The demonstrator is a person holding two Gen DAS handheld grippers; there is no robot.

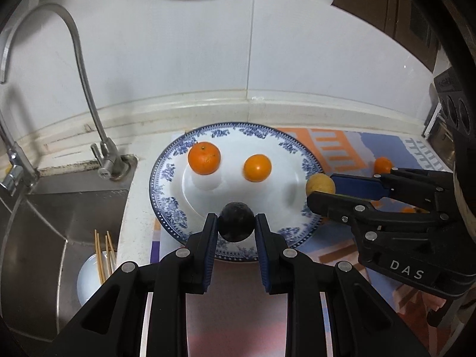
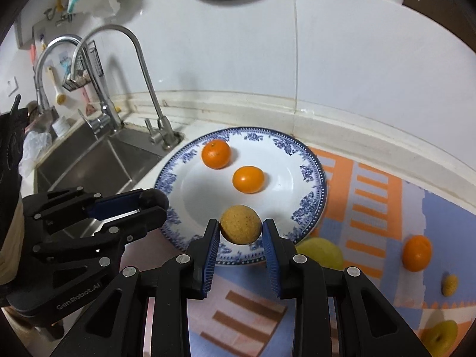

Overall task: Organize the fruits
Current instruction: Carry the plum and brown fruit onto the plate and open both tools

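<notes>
Both claws are clenched on fruit over the plate [image 1: 166, 178]: left gripper [image 1: 236, 227] on a dark round fruit [image 1: 236, 221], right gripper [image 2: 241, 232] on a tan fruit [image 2: 241, 224]. Released carelessly, either could be rolled into the two oranges [image 1: 204, 157] beyond.

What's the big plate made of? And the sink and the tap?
Plate: probably glazed ceramic, since it is shiny white with a printed blue pattern on its rim. Sink: looks like brushed steel, grey with a dull sheen. Tap: polished metal, with bright reflections along its curve.
</notes>
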